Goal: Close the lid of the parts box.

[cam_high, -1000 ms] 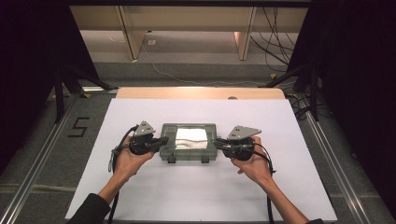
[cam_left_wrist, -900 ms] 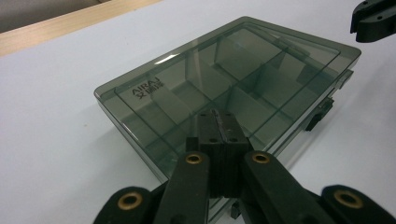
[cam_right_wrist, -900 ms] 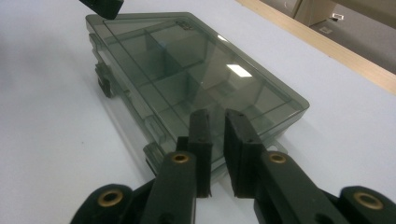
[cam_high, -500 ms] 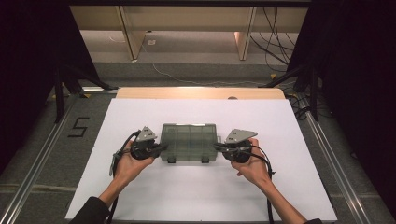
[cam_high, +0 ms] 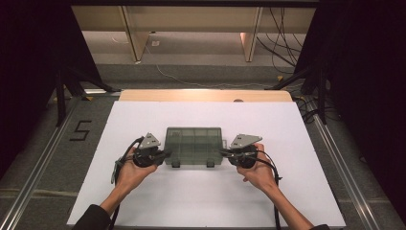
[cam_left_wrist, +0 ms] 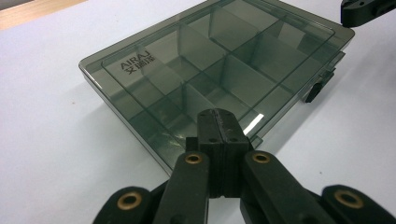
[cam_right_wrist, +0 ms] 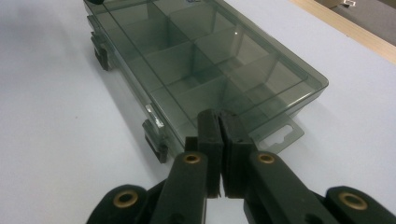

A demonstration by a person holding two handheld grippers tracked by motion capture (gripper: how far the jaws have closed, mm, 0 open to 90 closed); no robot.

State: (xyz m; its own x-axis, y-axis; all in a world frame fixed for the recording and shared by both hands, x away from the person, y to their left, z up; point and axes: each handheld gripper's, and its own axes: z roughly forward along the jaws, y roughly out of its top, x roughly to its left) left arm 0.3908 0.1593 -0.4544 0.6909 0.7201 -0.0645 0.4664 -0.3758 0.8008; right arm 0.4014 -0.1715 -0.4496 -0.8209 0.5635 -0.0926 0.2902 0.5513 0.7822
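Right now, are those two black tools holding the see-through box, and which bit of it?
Nothing is held. The left tool and right tool are both shut, their tips at opposite ends of the closed box, with nothing between the jaws.

The organiser box [cam_high: 193,143] was a smoky, see-through grey-green, with darker dividers and black latches [cam_right_wrist: 102,55] along one edge; pale lettering sat on its lid [cam_left_wrist: 137,61]. The tabletop [cam_high: 206,201] was plain white, edged at the far side by a light wooden strip [cam_high: 201,95]. Each hand-held gripper, left [cam_high: 163,154] and right [cam_high: 225,153], was matt black with brass-coloured rivets [cam_left_wrist: 193,158] and a grey three-cornered plate [cam_high: 151,140] on top. The floor [cam_high: 57,158] was grey, marked with a black numeral 5 [cam_high: 80,130].
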